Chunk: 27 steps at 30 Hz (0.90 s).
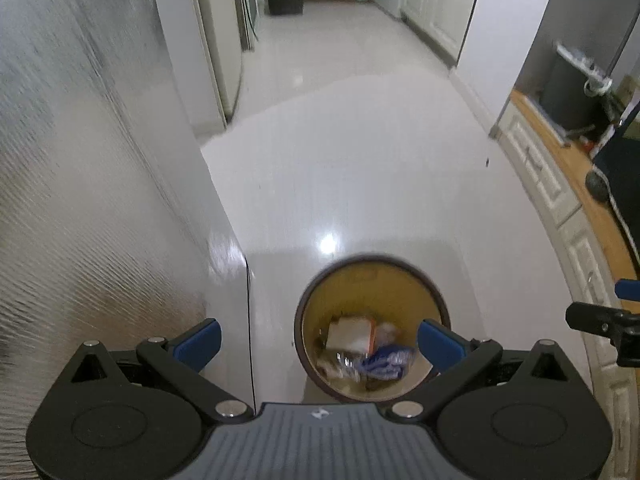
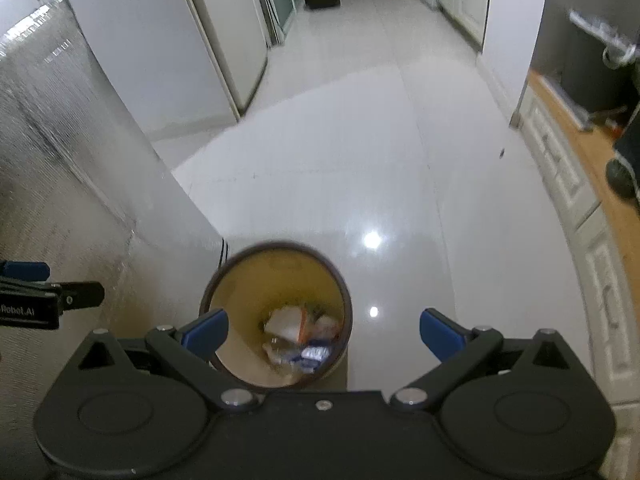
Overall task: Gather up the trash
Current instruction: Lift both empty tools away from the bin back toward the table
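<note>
A: Left wrist view first. The left gripper point(image 1: 318, 340) has its blue fingers spread wide with nothing between them. The trash bin point(image 1: 372, 326) stands on the white floor point(image 1: 360, 184) at lower centre of the frame, partly behind the right-hand finger.

B: What's inside?

A: A white carton point(image 1: 349, 334) and crumpled blue-and-clear wrappers point(image 1: 386, 362) at the bottom. All of it looks light and crushable; the film is probably slippery.

B: Right wrist view?

A: The right gripper point(image 2: 324, 332) is equally wide apart and empty. The bin sits lower centre-left, just beside the textured panel point(image 2: 60, 160) on the left.

B: Where would you take hold?

A: Likely the bin's dark rim point(image 2: 340, 280): it seems stiff and thin enough to pinch. The bin is probably light, so it may tip.
</note>
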{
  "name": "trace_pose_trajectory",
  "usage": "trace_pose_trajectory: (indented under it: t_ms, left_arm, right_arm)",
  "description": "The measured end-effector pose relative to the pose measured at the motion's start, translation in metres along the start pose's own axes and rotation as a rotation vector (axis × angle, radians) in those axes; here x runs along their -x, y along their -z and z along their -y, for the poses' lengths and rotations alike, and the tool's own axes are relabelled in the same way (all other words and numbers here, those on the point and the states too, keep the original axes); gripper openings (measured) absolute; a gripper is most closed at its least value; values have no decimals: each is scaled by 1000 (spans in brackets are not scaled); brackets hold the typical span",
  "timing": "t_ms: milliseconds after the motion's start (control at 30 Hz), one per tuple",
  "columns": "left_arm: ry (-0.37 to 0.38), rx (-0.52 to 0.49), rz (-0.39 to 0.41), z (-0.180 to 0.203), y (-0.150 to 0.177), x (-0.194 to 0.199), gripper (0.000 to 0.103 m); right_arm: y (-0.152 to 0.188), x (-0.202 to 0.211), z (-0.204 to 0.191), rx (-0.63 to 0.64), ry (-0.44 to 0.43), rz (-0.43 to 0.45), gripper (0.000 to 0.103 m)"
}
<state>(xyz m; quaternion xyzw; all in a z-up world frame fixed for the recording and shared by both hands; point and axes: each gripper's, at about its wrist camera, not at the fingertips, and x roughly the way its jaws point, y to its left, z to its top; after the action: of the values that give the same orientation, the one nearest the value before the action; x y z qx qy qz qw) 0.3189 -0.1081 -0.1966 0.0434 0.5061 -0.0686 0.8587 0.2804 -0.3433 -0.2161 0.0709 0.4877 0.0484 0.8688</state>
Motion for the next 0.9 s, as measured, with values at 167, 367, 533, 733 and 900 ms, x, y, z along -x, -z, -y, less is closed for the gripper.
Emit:
trace_pose_trajectory:
  t_ms: [167,367,533,733,900]
  left_arm:
    - [-3,13,102,2,-9,38,103]
    - [-20,8,222,6,-16,83,103]
    - [-23,11,308,8,-18,116,103]
    - [-33,27,445,7,-20,165,103]
    - [-46,38,539,3,-17,207,103]
  right_arm:
    - [-11,38,-2,31,11,95,103]
    - [-25,80,-4,37,16,225,103]
    - [-31,113,-8,57,15,337,103]
    - [-39,148,-19,89,0,451,103]
    - [-41,171,-37,130,-15,519,103]
